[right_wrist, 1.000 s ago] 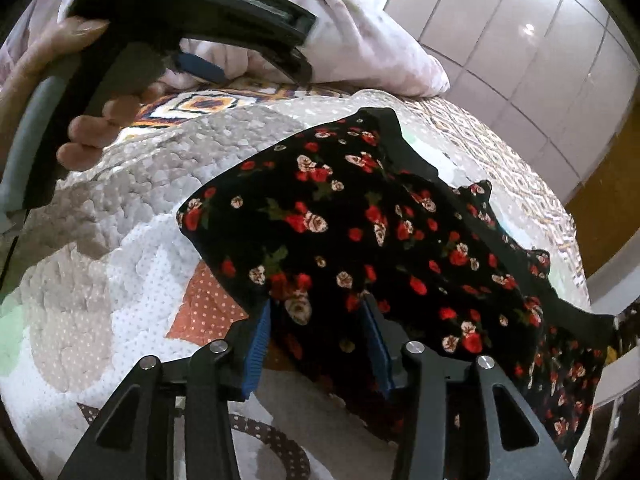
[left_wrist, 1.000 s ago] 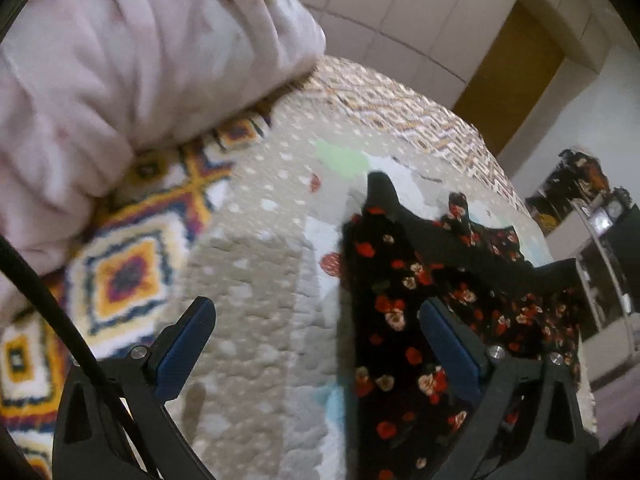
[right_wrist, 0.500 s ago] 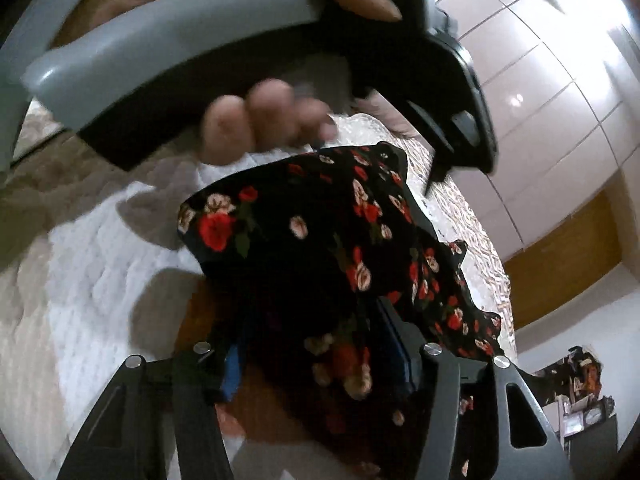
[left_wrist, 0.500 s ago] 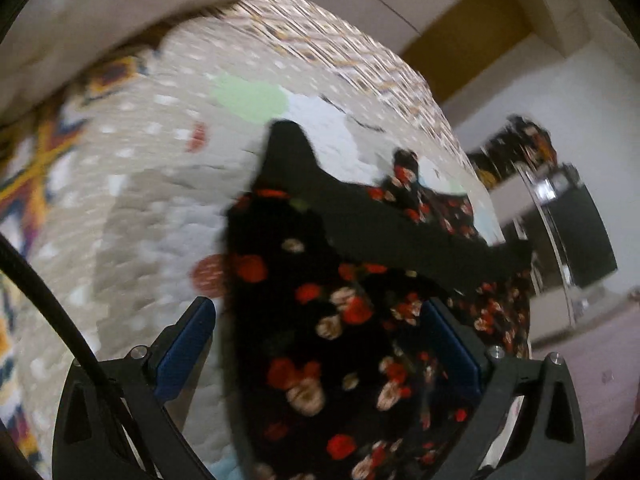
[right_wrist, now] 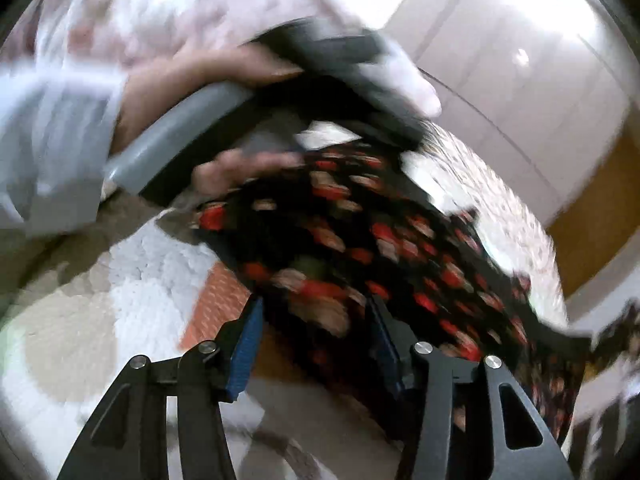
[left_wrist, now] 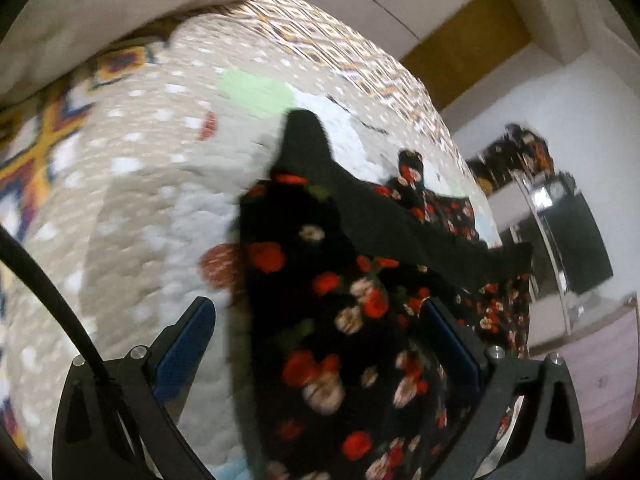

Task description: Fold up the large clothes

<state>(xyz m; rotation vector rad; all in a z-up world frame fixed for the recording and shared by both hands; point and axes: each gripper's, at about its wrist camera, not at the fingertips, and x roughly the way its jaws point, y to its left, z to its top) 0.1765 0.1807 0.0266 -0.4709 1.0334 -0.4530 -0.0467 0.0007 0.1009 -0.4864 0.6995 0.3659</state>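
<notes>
Left wrist view: a bed (left_wrist: 132,216) under a quilted cover of beige, white and coloured patches fills most of the frame, with a pale pink blanket (left_wrist: 120,4) bunched along its far edge. On the cover lies the floral dress (left_wrist: 340,312), black with red and cream roses, stretching from between the fingers away toward the right side of the bed, where part of it drapes off the edge. A plain black strip of it runs across the upper part. The left gripper (left_wrist: 320,332) has its blue-padded fingers spread wide, one over the bare quilt and one over the dress, pressing on nothing.

In the blurred right wrist view, the same dress (right_wrist: 400,248) runs away to the right. The right gripper (right_wrist: 316,340) has just been closing; cloth sits between its fingers, but whether they pinch it I cannot tell. Beyond, a hand (right_wrist: 192,80) in a grey sleeve (right_wrist: 52,152) grasps the other tool's handle.
</notes>
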